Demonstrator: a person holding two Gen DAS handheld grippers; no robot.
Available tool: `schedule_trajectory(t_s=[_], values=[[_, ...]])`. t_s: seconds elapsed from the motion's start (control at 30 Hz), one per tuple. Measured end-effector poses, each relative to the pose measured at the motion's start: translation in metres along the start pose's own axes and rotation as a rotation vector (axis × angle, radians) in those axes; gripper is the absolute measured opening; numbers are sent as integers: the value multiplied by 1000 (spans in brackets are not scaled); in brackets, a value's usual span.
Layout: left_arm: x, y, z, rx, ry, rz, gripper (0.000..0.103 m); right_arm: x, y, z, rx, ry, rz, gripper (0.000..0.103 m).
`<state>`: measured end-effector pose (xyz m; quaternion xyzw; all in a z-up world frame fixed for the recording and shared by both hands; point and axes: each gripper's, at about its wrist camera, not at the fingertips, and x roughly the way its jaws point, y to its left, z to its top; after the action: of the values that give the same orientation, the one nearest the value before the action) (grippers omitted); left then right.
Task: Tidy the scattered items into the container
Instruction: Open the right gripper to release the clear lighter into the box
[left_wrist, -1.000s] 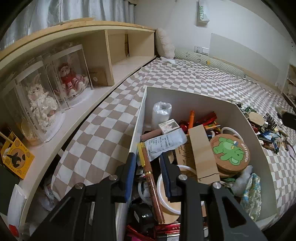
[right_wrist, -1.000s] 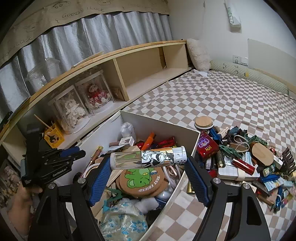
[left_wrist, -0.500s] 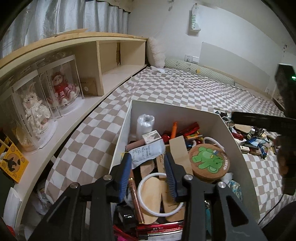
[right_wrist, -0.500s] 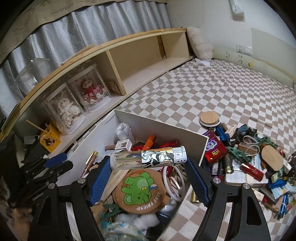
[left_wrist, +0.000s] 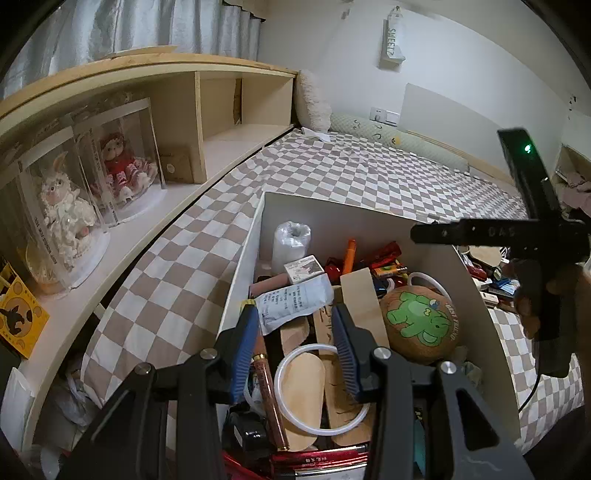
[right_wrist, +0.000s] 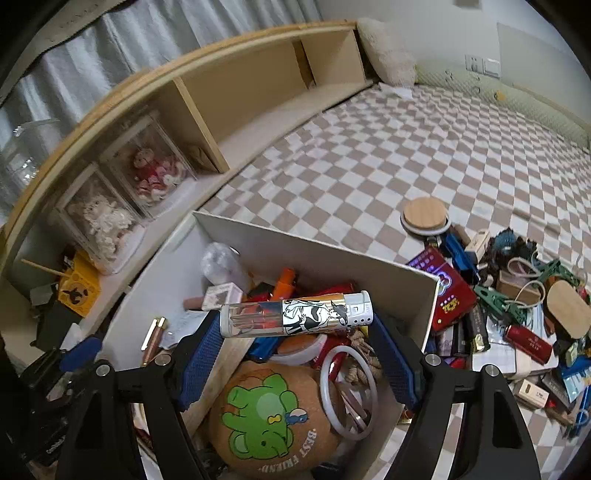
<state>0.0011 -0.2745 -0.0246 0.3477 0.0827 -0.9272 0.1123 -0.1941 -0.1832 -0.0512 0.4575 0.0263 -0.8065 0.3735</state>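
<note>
1. The right hand-held gripper (right_wrist: 295, 334) is clamping a lighter (right_wrist: 295, 318) crosswise between its blue pads (right_wrist: 202, 360), one pad on each end. The lighter, with its clear tank and cartoon print, is hanging level above the container (right_wrist: 321, 248).
2. The left hand-held gripper (left_wrist: 295, 345) is hovering over the near end of the container (left_wrist: 476, 295) with its jaws parted and nothing between them.
3. The container, a white open box, is sitting on the checkered bed (right_wrist: 369, 147) beside the bed's shelf-side edge. It is already crowded, leaving little bare floor under the lighter.
4. Directly under the lighter, a round cork coaster (right_wrist: 266, 413) printed with a green elephant is lying toward the container's near end, with a white ring (right_wrist: 349, 391) just beside it.
5. An orange marker (right_wrist: 284, 280) and a small white carton (right_wrist: 221, 297) are lying toward the container's far wall; a roll of clear bags (left_wrist: 291, 243) is standing in its far shelf-side corner.
6. A printed paper packet (left_wrist: 295, 301) and a rose-gold pen (left_wrist: 267, 391) are lying between and below the left pads.
7. Outside the container, beyond its side wall away from the shelf, a heap of scattered items (right_wrist: 517, 314) is lying on the bed, including a red box (right_wrist: 448, 299) touching that wall and a wooden lid (right_wrist: 424, 216) at the heap's far edge.
8. A wooden shelf (left_wrist: 177, 96) is running along the bed's edge, holding two cased dolls (left_wrist: 92, 177).
</note>
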Motion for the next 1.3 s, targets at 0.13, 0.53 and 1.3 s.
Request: schedule_trajectory(t_s=[0.13, 0.53, 1.3], values=[[5, 3, -2, -10, 12, 5, 41, 14, -3, -3, 8, 51, -12, 80], [0, 4, -2, -37, -6, 3, 70, 5, 4, -3, 6, 11, 13, 103], [-33, -14, -6, -81, -27, 1, 101, -46, 22, -26, -65, -36, 39, 103]])
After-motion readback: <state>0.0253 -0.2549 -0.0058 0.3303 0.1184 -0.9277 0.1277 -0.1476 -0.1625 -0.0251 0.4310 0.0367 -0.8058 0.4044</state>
